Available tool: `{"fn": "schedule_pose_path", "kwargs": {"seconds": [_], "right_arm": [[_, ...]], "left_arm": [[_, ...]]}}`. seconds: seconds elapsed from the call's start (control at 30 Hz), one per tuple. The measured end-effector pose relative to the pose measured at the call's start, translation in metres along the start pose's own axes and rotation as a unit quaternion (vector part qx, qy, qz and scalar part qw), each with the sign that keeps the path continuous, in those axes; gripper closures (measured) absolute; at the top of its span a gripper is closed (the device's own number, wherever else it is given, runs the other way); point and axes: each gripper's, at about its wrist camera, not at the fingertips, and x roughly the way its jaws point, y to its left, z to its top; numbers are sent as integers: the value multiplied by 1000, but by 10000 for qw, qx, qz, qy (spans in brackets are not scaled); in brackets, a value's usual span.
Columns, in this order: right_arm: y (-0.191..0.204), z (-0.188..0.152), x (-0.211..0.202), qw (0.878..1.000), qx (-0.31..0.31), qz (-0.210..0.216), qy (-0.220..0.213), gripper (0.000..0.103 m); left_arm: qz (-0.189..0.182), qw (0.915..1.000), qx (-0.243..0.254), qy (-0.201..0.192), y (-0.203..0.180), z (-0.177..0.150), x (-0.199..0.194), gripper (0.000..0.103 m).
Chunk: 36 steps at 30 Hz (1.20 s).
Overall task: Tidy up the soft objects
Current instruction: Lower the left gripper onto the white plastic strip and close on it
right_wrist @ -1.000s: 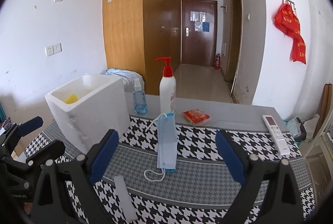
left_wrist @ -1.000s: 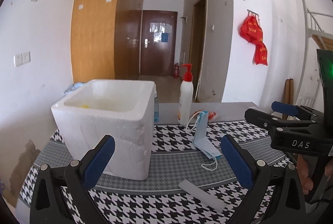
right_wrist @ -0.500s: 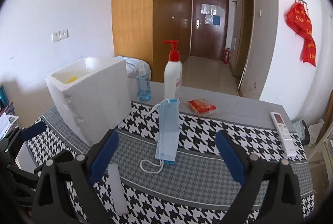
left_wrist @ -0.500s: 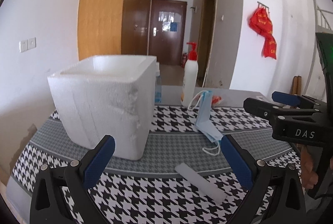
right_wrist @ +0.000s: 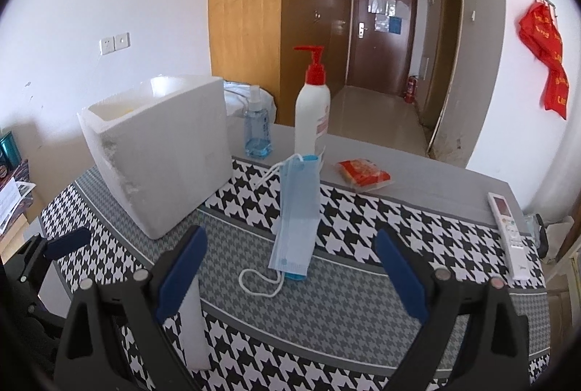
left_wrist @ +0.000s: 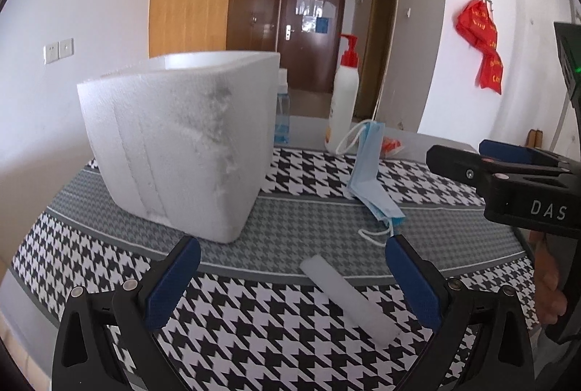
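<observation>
Both sets of jaws stand wide and hold nothing. The left gripper (left_wrist: pixel 290 278) hovers low over the counter (left_wrist: pixel 254 336), with the white foam strip (left_wrist: pixel 348 296) lying flat between and just ahead of its fingertips. The right gripper (right_wrist: pixel 290 267) faces the blue face mask (right_wrist: pixel 297 213), which leans with its top against the pump bottle (right_wrist: pixel 312 115) and its lower edge on the patterned cloth, one ear loop trailing loose in front.

The mask looks feather-light and limp; it would likely fold and slide when pinched, so the pleated body near its lower edge seems a better hold than the thin loop. Nudging it hard could tip the bottle behind it. The strip looks light and squashy, best taken across its narrow width near the middle. The open foam box (left_wrist: pixel 181 144), to the left, is probably where both go.

The only clear writing is "DAS" on the right gripper's body in the left view. The bottle's label and the red packet (right_wrist: pixel 363 171) are too blurred to read.
</observation>
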Motion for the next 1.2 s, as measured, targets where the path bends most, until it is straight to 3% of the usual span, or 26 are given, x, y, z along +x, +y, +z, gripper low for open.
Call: {"fn": "schedule_pose_path", "kwargs": {"seconds": [1.03,1.13,1.2], "right_arm": [[-24,-13,20,9993,32,265,251,7],[-25,-14,20,9993,25,272,251,7],[-25,-15,20,9993,15,285,241,7]], "left_arm": [[441,9958,92,793,-36,-21,41,1],[472,9953,126,841,-40,-22,48,5],[426,9947,144,924,-43,-23,54,16]]}}
